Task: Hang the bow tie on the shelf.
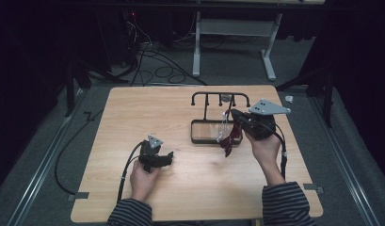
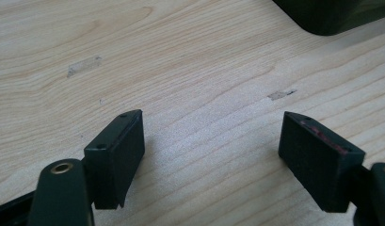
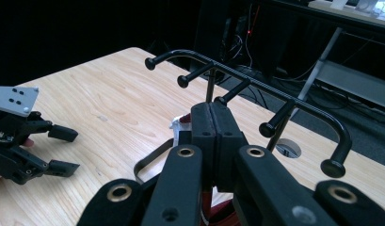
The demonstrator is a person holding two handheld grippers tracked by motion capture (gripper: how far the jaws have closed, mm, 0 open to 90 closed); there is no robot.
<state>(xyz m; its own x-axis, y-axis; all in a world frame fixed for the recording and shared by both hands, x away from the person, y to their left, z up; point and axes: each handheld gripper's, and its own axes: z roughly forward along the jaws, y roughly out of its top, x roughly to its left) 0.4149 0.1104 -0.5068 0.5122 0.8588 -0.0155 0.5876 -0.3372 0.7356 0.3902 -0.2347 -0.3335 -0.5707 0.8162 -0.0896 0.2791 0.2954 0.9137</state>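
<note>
Right gripper point(image 1: 233, 123), clamped on a red-strapped item point(image 1: 229, 138) lifted beside the black peg rack point(image 1: 220, 97): dangling strap may snag a peg; left gripper point(image 1: 165, 159) rests apart on the surface point(image 1: 133, 113).

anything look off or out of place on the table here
Nothing stands out. The black metal hook rack stands upright on the wooden table. The right gripper is shut on a dark red strap with a clear tag, hanging beside the rack. The left gripper rests open.
</note>
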